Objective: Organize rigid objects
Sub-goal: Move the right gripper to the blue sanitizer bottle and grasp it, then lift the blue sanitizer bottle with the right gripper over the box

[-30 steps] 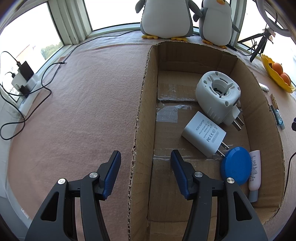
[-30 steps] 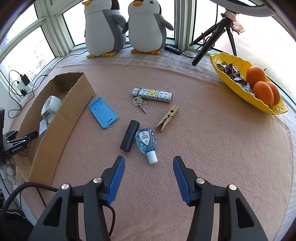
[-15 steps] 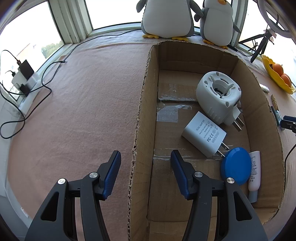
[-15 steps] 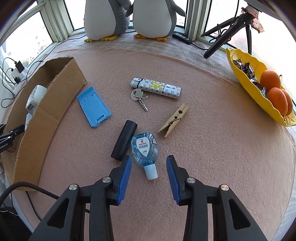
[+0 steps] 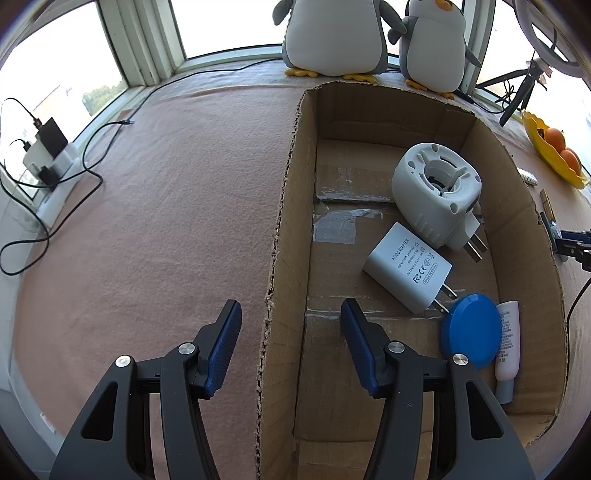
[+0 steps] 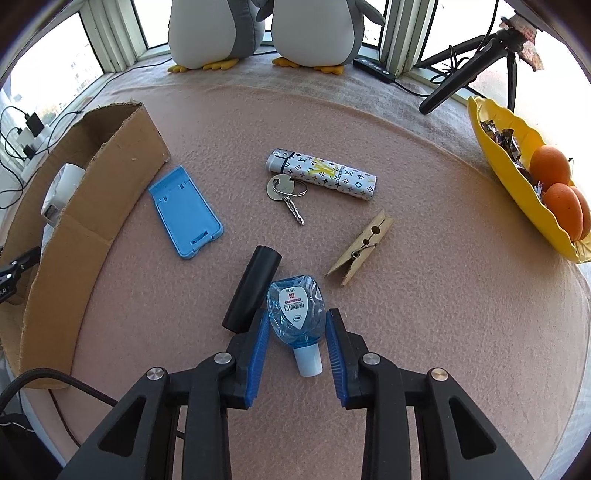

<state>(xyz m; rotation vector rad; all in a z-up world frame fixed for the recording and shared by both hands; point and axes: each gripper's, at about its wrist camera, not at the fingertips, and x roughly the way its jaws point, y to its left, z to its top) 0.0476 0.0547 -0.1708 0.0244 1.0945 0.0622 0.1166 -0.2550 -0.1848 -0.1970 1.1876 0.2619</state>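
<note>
In the right wrist view, my right gripper (image 6: 295, 332) is open, its jaws on either side of a small blue sanitizer bottle (image 6: 296, 310) lying on the pink cloth, apparently not clamped. A black cylinder (image 6: 253, 290) lies against the bottle's left. Beyond lie a blue phone stand (image 6: 184, 212), a key (image 6: 286, 192), a patterned lighter (image 6: 321, 175) and a wooden clothespin (image 6: 360, 247). In the left wrist view, my left gripper (image 5: 290, 332) is open and empty, straddling the cardboard box's left wall (image 5: 280, 258). Inside lie a white charger (image 5: 408, 267), a white plug device (image 5: 436, 192), a blue disc (image 5: 471, 330) and a white tube (image 5: 508, 339).
Two plush penguins (image 6: 266, 29) stand at the back by the window. A yellow bowl with oranges (image 6: 532, 177) sits at the right. A black tripod (image 6: 469, 70) stands at the back right. Cables and a power strip (image 5: 48, 158) lie left of the box.
My right gripper has moved forward and down over the sanitizer bottle and its jaws have narrowed around it. The left gripper has stayed in place.
</note>
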